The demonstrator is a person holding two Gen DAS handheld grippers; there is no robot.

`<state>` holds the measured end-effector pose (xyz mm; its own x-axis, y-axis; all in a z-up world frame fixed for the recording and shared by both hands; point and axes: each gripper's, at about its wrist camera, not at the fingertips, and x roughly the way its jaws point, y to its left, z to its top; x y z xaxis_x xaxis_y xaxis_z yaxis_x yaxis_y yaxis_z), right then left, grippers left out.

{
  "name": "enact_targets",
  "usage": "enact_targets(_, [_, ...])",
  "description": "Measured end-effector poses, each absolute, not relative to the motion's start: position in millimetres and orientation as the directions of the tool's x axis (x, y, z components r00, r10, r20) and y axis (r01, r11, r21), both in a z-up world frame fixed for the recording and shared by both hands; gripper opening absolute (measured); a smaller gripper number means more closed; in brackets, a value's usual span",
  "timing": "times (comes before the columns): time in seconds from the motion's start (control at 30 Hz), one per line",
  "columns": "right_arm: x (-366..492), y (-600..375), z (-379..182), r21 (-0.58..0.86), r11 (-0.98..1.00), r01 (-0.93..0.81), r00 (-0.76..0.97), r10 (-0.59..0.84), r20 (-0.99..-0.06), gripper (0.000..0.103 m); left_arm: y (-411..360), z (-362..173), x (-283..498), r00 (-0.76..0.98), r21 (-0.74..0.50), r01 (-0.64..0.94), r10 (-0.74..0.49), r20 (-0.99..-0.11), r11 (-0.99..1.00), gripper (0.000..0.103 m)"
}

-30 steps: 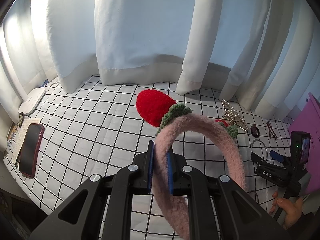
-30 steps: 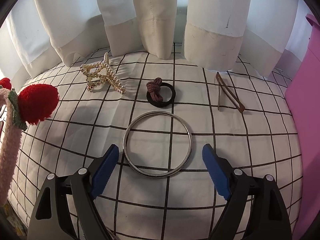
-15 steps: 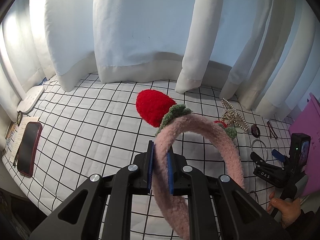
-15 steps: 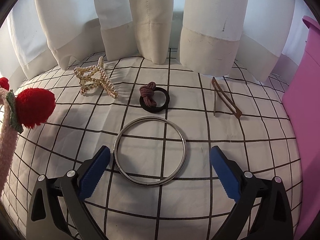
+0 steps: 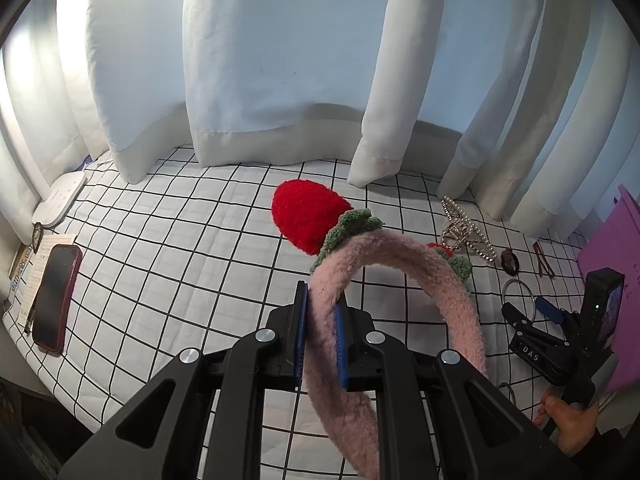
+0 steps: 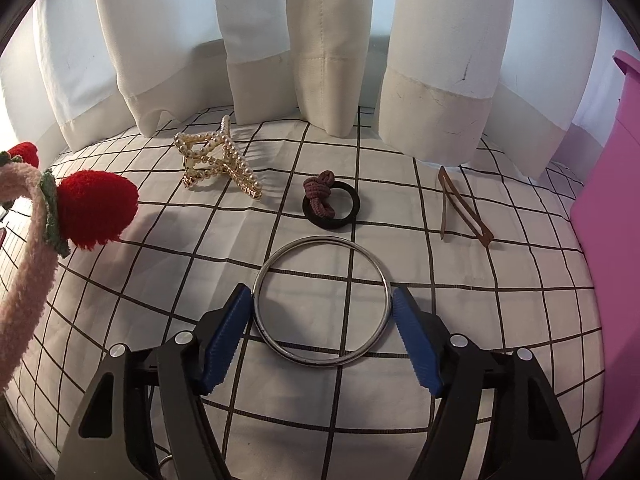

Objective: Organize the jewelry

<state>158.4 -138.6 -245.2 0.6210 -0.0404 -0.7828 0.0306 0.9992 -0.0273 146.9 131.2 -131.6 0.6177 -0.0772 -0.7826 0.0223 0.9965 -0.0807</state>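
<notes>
— Right wrist view: what do your fingers have?

— Your right gripper (image 6: 322, 312) stands wide apart around the metal ring (image 6: 322, 302), which lies flat on the checked cloth (image 6: 500, 320). The blue pads (image 6: 226, 340) sit just outside the ring's left and right edges; you cannot tell whether they touch it yet.

— And past the ring?

— Just beyond it lies the black hair tie (image 6: 330, 204) with its maroon knot. To the far left of that rests the pearl claw clip (image 6: 218, 164), to the far right the brown snap clip (image 6: 460, 210). A pink box (image 6: 612, 208) rises at the right edge, with white curtains (image 6: 328, 40) behind.

— Your other hand?

— Your left gripper (image 5: 320, 340) is closed on the pink fuzzy headband (image 5: 400, 256), pinching one leg of its arch and holding it above the cloth. The red strawberry (image 5: 306, 212) sticks out from the top of the band. Far left, a phone (image 5: 56, 296) lies flat.
</notes>
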Motion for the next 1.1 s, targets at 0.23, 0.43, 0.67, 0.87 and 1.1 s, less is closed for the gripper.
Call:
enact_targets(0.23, [146.0,-143.3,-238.5,-0.002,0.999,0.038,0.637,-0.026,-0.771,0.069,129.3,-127.9,146.3,0.626,-0.084,0.034,-0.087,-0.775,0.996,0.013])
enact_targets(0.43, [133.1,-147.4,-214.8,0.022,0.999,0.050,0.667,-0.017,-0.745,0.069,126.3,-124.0,146.8,0.634,-0.082,0.045,-0.091,-0.768,0.996,0.013])
enact_targets(0.67, [113.2,-147.4,-177.0,0.023,0.998,0.050,0.696,-0.019,-0.717,0.069,114.5,-105.4,143.6,0.657,-0.090,0.096,-0.131,-0.743,0.991,0.013])
enact_targets(0.87, [108.5,-151.5,-178.8,0.008,0.998,0.066,0.673,-0.039,-0.738,0.068,100.2,-93.0,141.9,0.662,-0.098,0.144,-0.169,-0.730,0.985,0.013])
enact_targets(1.1, [101.6,-155.6,-176.8,0.007,0.996,0.089,0.672,-0.055,-0.739,0.068,93.2,-89.4,137.2,0.658,-0.098,0.179,-0.193,-0.727,0.979,0.013])
